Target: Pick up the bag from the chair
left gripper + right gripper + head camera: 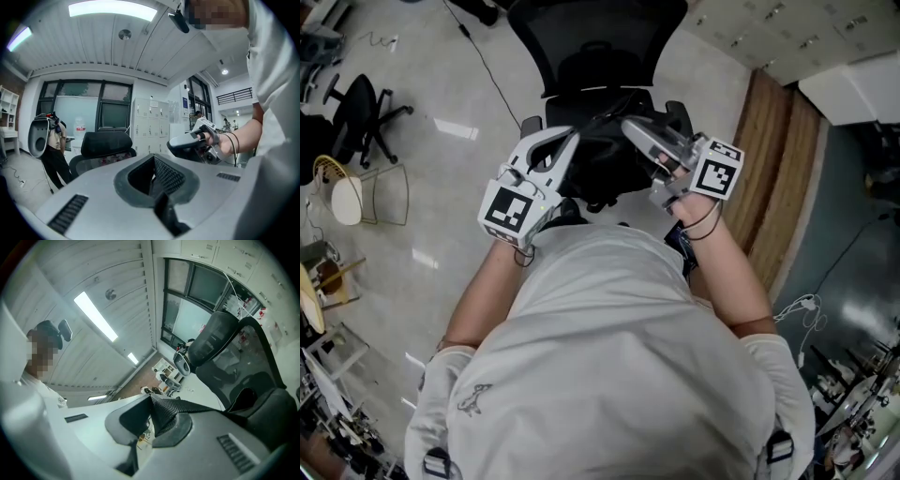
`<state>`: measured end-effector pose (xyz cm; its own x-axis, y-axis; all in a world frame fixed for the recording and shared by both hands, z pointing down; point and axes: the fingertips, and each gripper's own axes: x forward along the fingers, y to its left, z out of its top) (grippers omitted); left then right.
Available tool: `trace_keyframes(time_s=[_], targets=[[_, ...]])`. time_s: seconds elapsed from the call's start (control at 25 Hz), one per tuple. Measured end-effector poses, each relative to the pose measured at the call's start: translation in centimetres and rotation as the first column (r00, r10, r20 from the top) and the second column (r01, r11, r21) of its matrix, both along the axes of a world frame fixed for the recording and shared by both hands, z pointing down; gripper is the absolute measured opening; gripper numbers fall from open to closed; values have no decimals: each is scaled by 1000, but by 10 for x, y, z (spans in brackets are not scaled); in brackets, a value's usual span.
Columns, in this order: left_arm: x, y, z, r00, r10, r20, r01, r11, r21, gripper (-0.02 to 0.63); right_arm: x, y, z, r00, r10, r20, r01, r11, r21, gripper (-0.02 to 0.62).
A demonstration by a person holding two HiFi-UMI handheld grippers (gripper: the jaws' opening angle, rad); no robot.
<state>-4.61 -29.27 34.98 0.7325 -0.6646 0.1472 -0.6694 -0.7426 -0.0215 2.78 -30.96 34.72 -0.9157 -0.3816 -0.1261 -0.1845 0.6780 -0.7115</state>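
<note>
A black bag [602,173] hangs between my two grippers, in front of the person's chest and over the seat of a black office chair [600,42]. My right gripper [628,124] is shut on the bag's woven black strap [211,406], which runs out of its jaws [151,398] to the right. My left gripper [574,139] has its tip at the bag's top, with its jaws [153,159] closed on a dark meshed piece of the bag. In the left gripper view, the chair's backrest [105,143] stands ahead and the right gripper [176,143] is held alongside. The bag's body is hidden in both gripper views.
A second black office chair [361,112] and a wire stool [384,192] stand on the pale floor at the left. A cable [487,75] lies on the floor beside the chair. Grey lockers [150,124] line the far wall, and a person [54,154] stands there.
</note>
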Motion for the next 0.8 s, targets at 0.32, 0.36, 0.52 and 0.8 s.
trace_keyframes(time_s=[0.32,0.36,0.52,0.8], targets=[[62,76,13,998,-52,27,52,999,5,8,55,66,23,998,-55,-9,55,998,-18,32],[64,81,13,998,-59,26,59,998,5,8,58,70,23,998,-63,-11,63,998,-15,32],[59,92,17,996,-90,20,91,996,-23,8,55,74,17,996,-86,-25,86,996,0,32],[67,127,28,995,-99,24,100,993,-62,8,75,95,23,997,-78,-20,78,997,-21,32]])
